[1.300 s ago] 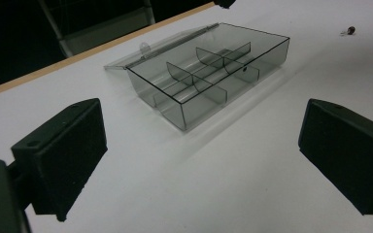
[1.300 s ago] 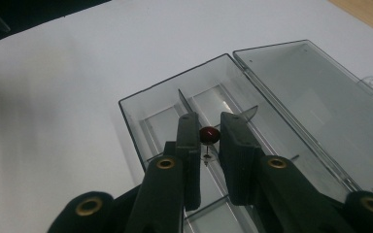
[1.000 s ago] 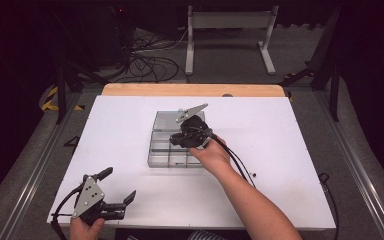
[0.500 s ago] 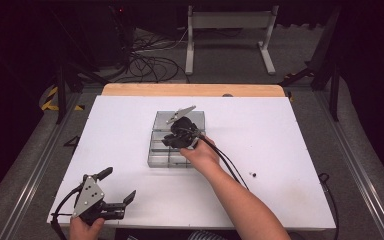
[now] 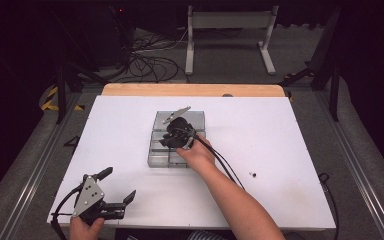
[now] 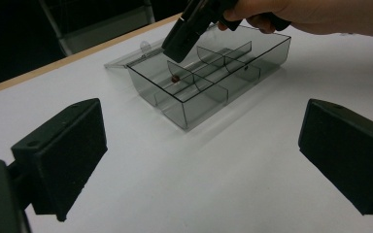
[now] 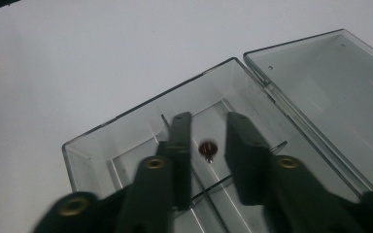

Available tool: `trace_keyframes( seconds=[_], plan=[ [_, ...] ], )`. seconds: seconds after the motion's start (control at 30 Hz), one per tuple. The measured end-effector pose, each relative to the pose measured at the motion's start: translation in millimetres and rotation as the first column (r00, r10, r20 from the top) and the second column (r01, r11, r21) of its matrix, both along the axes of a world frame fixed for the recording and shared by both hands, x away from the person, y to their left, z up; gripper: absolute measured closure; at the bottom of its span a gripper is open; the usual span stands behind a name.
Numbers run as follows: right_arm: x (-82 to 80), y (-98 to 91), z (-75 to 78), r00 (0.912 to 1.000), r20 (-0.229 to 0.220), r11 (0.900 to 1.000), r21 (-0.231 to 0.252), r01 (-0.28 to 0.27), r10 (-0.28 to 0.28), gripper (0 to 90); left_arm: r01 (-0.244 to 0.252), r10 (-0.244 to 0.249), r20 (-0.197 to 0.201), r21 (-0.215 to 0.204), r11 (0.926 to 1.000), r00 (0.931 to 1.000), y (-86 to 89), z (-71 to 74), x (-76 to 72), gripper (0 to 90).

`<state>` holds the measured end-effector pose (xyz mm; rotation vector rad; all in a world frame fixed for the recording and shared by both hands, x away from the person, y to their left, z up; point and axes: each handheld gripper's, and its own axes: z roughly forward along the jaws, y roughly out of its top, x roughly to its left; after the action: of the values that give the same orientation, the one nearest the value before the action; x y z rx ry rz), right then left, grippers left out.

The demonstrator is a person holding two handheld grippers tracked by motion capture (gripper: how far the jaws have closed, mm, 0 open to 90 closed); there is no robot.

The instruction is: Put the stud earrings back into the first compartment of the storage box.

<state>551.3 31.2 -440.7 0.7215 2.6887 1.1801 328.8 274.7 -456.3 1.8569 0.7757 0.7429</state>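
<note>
The right gripper (image 7: 208, 141) hangs over the box (image 5: 176, 140), its 2 black jaws a little apart after just opening, nothing pinched between them. Below the gap lies a small dark-red screw (image 7: 207, 149), round head up and short shank pointing toward the camera, loose on the floor of a corner compartment. The box is smoky clear plastic, rectangular, thin dividers inside, its hinged lid (image 7: 320, 92) folded flat open beside it. It sits mid-table with its long side running away from the person. The left gripper (image 5: 117, 192) rests at the near left edge of the white table (image 5: 280, 150), blocky matte jaws wide open and empty. Compared with a second ago, the right gripper has moved further over the box; the left is where it was.
</note>
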Motion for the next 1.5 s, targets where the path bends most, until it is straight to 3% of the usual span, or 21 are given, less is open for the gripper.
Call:
trace_keyframes(
  seconds=[0.1, 0.17, 0.2, 0.27, 0.3, 0.47, 0.97, 1.5],
  plan=[
    [-0.7, -1.0, 1.2, 0.9998, 0.019, 1.0, 0.0, 0.005, -0.005, 58.5, 0.001, -0.001, 0.003, 0.005, 1.0, 1.0, 0.1, 0.2, 0.1, 3.9],
    [-0.9, -4.9, 5.2, 0.9999, 0.01, 0.9996, 0.024, 0.012, -0.013, 44.0, 0.001, -0.001, 0.003, 0.005, 1.0, 1.0, 0.1, 0.1, 0.1, 3.9],
    [-0.9, -4.9, 5.2, 0.9999, 0.01, 0.9996, 0.024, 0.012, -0.013, 44.0, 0.002, -0.002, 0.003, 0.005, 1.0, 1.0, 0.2, 0.1, 0.2, 3.9],
    [-0.6, -8.7, 8.5, 0.9998, -0.008, 0.9989, 0.044, 0.018, -0.017, 35.4, 0.001, -0.001, 0.001, 0.004, 1.0, 1.0, 0.3, 0.0, 0.3, 3.9],
    [-0.8, -12.9, 12.5, 0.9998, -0.013, 0.9984, 0.053, 0.018, -0.018, 25.7, 0.002, -0.002, 0.001, 0.002, 1.0, 1.0, 0.2, 0.0, 0.2, 3.9],
    [-6.1, -21.8, 24.2, 0.9991, 0.019, 0.9985, 0.04, 0.038, -0.039, 16.8, 0.001, -0.001, -0.002, -0.001, 1.0, 1.0, -0.1, -0.1, 0.2, 3.9],
    [-33.5, -75.5, 61.1, 0.9965, 0.076, 0.9937, 0.109, 0.026, -0.034, 11.5, -0.002, 0.002, -0.002, 0.001, 1.0, 1.0, 0.2, 0.0, 0.4, 3.9],
    [-63.2, -127.9, 74.6, 0.9911, 0.124, 0.9922, 0.12, 0.034, -0.049, 12.3, -0.007, 0.007, -0.001, 0.003, 1.0, 1.0, 0.6, 0.3, 0.2, 3.8]
  ],
)
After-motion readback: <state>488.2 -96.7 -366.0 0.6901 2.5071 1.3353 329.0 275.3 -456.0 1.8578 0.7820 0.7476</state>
